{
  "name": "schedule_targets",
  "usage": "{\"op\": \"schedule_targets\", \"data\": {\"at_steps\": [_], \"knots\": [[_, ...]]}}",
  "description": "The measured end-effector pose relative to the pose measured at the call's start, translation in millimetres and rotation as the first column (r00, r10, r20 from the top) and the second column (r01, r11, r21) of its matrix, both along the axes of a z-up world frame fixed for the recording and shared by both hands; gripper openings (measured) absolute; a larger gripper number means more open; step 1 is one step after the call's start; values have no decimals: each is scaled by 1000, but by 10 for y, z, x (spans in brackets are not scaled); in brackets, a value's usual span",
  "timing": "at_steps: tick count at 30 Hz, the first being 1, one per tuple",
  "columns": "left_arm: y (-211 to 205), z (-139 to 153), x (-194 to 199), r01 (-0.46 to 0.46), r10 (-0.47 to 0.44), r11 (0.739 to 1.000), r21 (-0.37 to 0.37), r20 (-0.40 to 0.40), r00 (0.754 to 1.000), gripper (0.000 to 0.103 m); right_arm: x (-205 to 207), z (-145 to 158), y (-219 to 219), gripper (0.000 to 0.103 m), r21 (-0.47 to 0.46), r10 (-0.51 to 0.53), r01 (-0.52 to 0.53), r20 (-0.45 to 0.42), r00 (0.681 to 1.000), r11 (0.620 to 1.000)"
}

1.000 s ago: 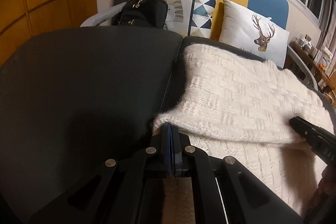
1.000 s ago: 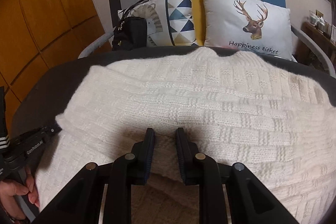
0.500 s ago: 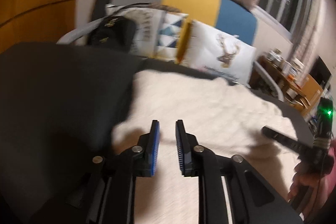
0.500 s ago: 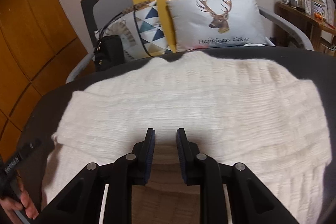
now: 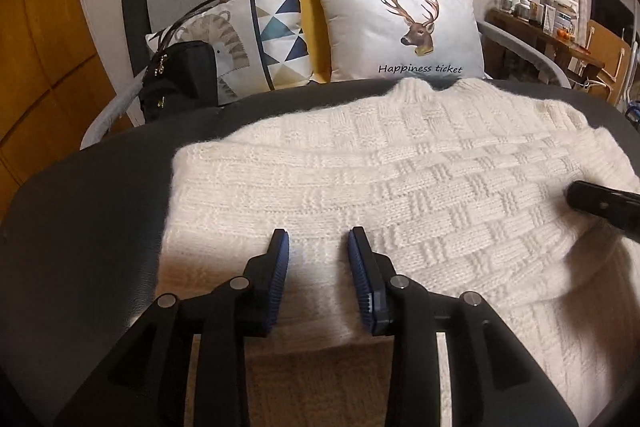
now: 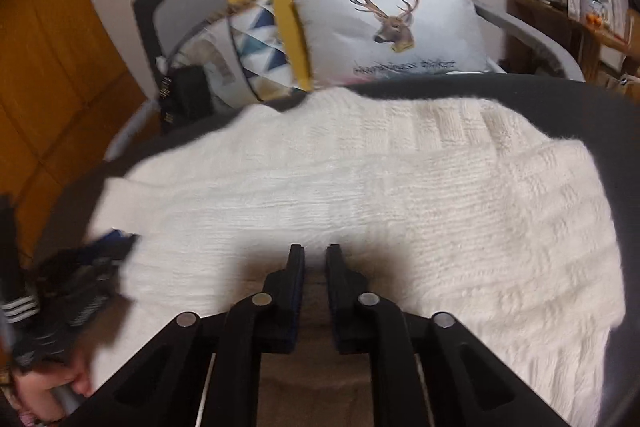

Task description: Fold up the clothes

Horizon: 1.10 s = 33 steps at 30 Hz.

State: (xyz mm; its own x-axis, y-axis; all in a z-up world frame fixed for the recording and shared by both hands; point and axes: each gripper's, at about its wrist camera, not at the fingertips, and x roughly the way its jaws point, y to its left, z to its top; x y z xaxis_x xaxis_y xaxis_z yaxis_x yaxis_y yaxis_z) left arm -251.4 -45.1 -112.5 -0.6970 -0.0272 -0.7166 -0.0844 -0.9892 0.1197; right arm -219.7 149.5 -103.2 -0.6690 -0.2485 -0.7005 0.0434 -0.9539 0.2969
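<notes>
Cream basket-weave knit sweater (image 5: 400, 195) lies spread across a dark grey table top (image 5: 88, 235), collar end toward the sofa, near hem hanging at the table's front edge. One fold already shows: a doubled layer runs across the body, its thick rolled edge sagging on the right side of the left wrist view.

Left gripper (image 5: 318, 247) sits over the near hem, jaws opening, blue pads clear of the wool, nothing between them. Right gripper (image 6: 314, 259) hovers at the hem further along; its jaws are closing, narrow gap, and I see only floor and shadow in that gap, no knit pinched. Right view is blurred, so contact with the hem edge is hard to judge.

Behind: deer cushion (image 5: 404, 31), triangle-print cushion (image 5: 280, 31), black handbag (image 5: 180, 79) on the sofa.

Judgement on the step: both sets of tongs look set to retake the near edge for the next fold. To do it well, bite both layers well in from the fuzzy fringe, level with each other, and lift together so the bulky knit does not skew. Loose wool may slip from a shallow pinch
</notes>
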Motion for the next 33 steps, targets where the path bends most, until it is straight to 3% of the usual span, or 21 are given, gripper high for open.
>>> {"op": "schedule_targets", "data": {"at_steps": [3,6,9,13,16,20,23,28,30,33], "knots": [[-50,85,69,4,-4,999,32,-10,1000,35,352,90,242,10,-25,-28,27,-16,999,999],[4,219,160,11,-7,998,65,-66,998,35,624,4,678,8,-93,-126,127,23,992,988],[246,224,171,53,-48,995,82,-62,997,35,834,-102,1092,8,-159,-214,222,64,975,962],[601,92,130,118,-118,993,-9,-22,993,35,755,-180,1290,7,-261,-219,228,65,974,938],[686,34,125,123,-124,990,-68,-15,992,36,588,-198,1223,7,-244,-182,200,92,979,949],[636,20,130,121,-122,992,-37,-10,992,37,442,-184,1112,6,-193,-153,170,100,983,966],[643,12,142,119,-120,992,-44,-12,993,37,414,-149,1195,6,-156,-212,224,88,973,962],[667,1,138,117,-118,992,-56,-17,993,37,590,-45,1576,0,-122,-409,411,45,912,903],[653,-2,135,118,-119,992,-48,-16,993,37,635,-103,1761,0,-160,-457,462,69,887,872],[636,0,132,120,-121,992,-38,-16,993,37,674,-208,1894,0,-259,-459,470,104,882,844]]}}
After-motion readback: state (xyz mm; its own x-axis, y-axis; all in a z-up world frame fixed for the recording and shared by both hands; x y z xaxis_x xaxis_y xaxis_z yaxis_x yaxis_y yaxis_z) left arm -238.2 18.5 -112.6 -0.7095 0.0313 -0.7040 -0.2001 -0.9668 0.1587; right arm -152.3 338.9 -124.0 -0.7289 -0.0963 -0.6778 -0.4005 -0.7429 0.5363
